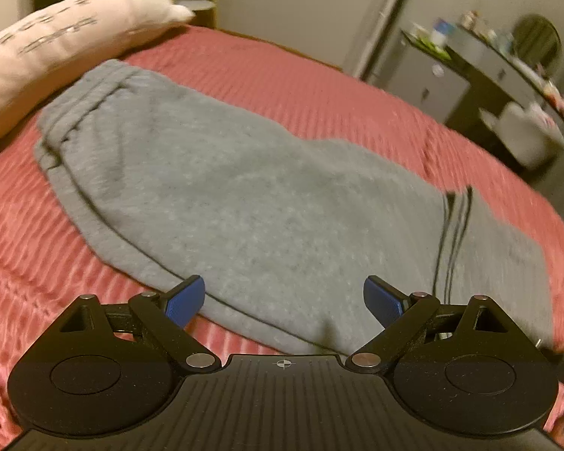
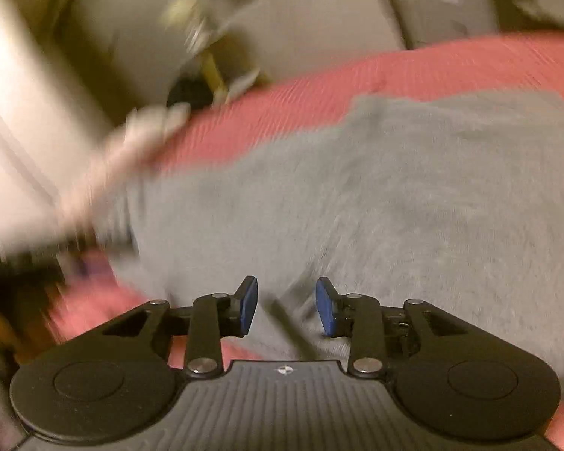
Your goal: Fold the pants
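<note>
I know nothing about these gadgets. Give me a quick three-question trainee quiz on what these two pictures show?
1. True or false: the left claw is clamped on the grey pants.
2. What do the pants lie on? A) a wooden floor B) a pink ribbed bedspread C) a glass table
3. Fill in: the pale object beside the waistband in the left view is a ____.

Key:
1. False. Both the left claw and the right claw are open, with nothing pinched between their blue pads.
2. B, the pink ribbed bedspread.
3. A pillow with dark lettering, too blurred to read.
</note>
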`<state>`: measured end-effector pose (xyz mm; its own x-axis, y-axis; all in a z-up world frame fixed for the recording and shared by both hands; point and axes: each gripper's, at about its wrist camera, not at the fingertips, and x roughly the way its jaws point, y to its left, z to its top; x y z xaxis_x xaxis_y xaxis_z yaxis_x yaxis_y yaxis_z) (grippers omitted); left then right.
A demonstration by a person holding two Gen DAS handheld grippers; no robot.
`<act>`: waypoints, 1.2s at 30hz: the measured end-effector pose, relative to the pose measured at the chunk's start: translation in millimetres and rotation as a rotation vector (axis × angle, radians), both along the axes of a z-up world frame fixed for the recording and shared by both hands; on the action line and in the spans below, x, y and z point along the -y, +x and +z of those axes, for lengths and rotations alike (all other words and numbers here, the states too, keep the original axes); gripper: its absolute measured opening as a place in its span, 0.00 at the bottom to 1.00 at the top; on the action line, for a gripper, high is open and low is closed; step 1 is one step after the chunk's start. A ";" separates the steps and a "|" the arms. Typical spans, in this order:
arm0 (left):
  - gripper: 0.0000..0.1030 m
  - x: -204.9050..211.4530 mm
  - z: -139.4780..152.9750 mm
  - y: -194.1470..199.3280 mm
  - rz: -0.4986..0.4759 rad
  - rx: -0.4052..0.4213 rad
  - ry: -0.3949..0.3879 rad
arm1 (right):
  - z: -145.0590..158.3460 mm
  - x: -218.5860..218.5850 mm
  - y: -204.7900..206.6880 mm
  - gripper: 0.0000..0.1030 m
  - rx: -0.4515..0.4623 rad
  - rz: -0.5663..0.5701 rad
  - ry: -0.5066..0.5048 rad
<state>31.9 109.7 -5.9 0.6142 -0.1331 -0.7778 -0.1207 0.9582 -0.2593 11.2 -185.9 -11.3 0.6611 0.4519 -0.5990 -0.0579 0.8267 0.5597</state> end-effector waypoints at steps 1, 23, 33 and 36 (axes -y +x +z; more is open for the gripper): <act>0.92 1.7 0.1 1.6 -0.018 -0.005 -0.003 | -1.4 16.4 1.0 0.39 -0.014 -0.102 0.079; 0.76 137.8 -61.0 128.5 -0.396 -0.184 -0.261 | -31.2 91.7 -44.8 0.85 -0.045 -0.523 0.219; 0.74 163.0 -70.9 146.9 -0.455 -0.215 -0.307 | -35.8 91.7 -34.4 0.94 -0.039 -0.499 0.231; 0.41 167.3 -65.8 139.2 -0.473 -0.199 -0.270 | -35.4 91.6 -34.3 0.94 -0.037 -0.503 0.228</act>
<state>171.2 -57.6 -71.7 0.2847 -0.5671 -0.7729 0.2333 0.8230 -0.5180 -23.1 -277.5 -46.6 0.8094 0.2071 -0.5495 0.3354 0.6051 0.7220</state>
